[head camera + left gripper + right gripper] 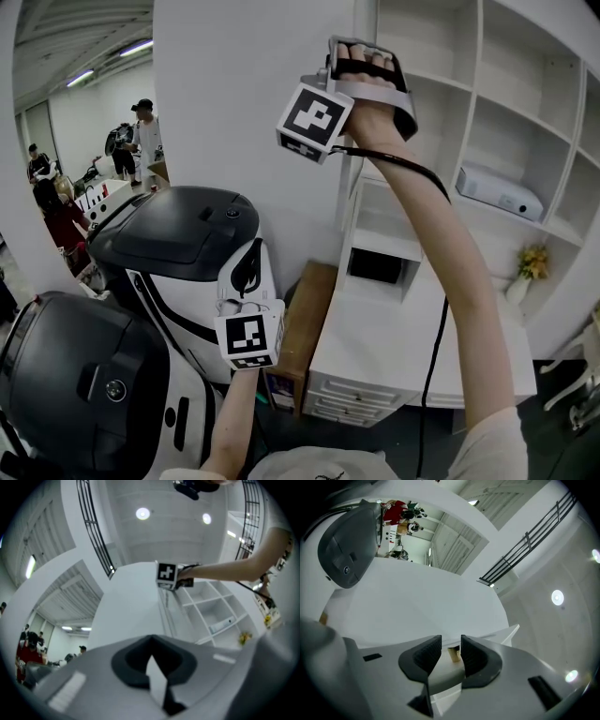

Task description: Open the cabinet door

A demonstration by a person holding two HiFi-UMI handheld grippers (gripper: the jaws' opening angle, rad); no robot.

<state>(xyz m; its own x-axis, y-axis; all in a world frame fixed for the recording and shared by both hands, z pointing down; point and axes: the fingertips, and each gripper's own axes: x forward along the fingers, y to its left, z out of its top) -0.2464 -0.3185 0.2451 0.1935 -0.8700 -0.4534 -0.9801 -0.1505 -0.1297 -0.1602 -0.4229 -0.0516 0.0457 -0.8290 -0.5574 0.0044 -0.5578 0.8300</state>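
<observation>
Two hand-held grippers are in view, one in each hand. The right hand-held gripper (451, 649) is held up high at the edge of the tall white cabinet door (239, 103). Its jaws are a narrow way apart, with a small brass knob (453, 655) on that edge standing between them. The knob sits close to one pad and leaves a gap to the other, so it is not clamped. A black cable (436, 328) hangs from this gripper down along the raised arm.

The left hand-held gripper (151, 641) is held low, with its jaws together and nothing between them.

In the head view the door fills the upper middle. To its right are open white shelves (487, 122), which hold a white box (497, 192) and a small vase of yellow flowers (532, 262). Below the shelves is a white worktop (403, 328) with drawers (342, 401) under its front edge.

A bulky black-and-white machine (178, 234) stands near the lower left of the door, with a second black dome (66, 384) nearer the camera. A brown board (305, 323) stands between the machine and the worktop, at the foot of the door. Whether it touches the door cannot be told.

Several people (141, 131) stand well apart in the background, beyond the machine. A black railing (96, 531) runs overhead.
</observation>
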